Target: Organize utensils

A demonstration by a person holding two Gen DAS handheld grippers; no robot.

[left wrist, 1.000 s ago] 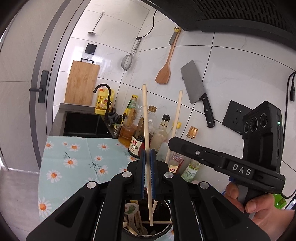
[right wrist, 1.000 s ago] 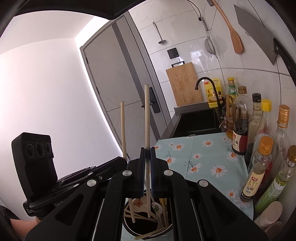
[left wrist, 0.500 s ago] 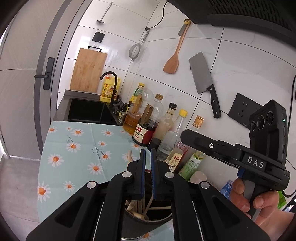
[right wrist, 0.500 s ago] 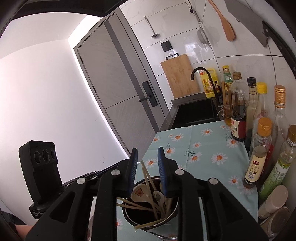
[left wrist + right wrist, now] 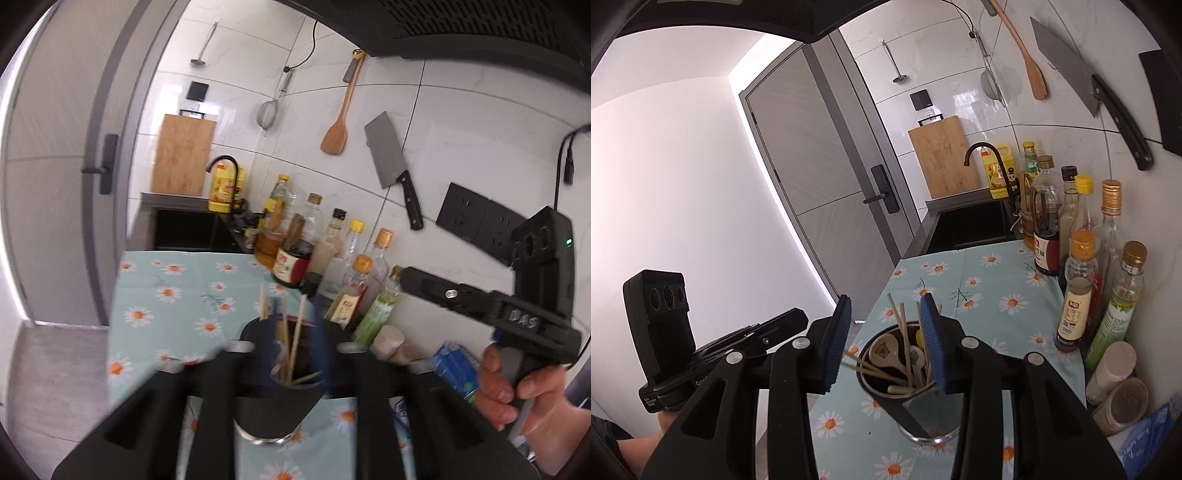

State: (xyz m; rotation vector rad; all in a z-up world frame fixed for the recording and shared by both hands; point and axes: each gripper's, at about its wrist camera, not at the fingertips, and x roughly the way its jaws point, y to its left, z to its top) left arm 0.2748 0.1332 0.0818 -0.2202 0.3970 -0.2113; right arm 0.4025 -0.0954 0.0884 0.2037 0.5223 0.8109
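Note:
A dark metal utensil cup [image 5: 925, 410] stands on the daisy-print cloth [image 5: 993, 295]. It holds several wooden chopsticks [image 5: 905, 339] and ceramic spoons [image 5: 882, 349]. My right gripper [image 5: 886, 343] is open and empty, its jaws standing just above the cup's rim on either side. In the left wrist view the same cup [image 5: 273, 410] with chopsticks [image 5: 295, 343] sits between the blurred, spread jaws of my left gripper [image 5: 295, 354], which is open and empty. The right gripper's body [image 5: 491, 306] shows at the right there.
Several oil and sauce bottles [image 5: 1078, 284] line the wall on the right, with small jars [image 5: 1112, 369] and a blue packet [image 5: 1148, 428] near them. A black sink [image 5: 971, 225] with a faucet lies beyond the cloth. A cleaver [image 5: 391, 166], a wooden spatula [image 5: 336, 133] and a strainer hang on the tiles.
Both grippers let go of their chopsticks, which dropped into the cup. Both sets of jaws opened wider and the grippers drew back and up from the cup.

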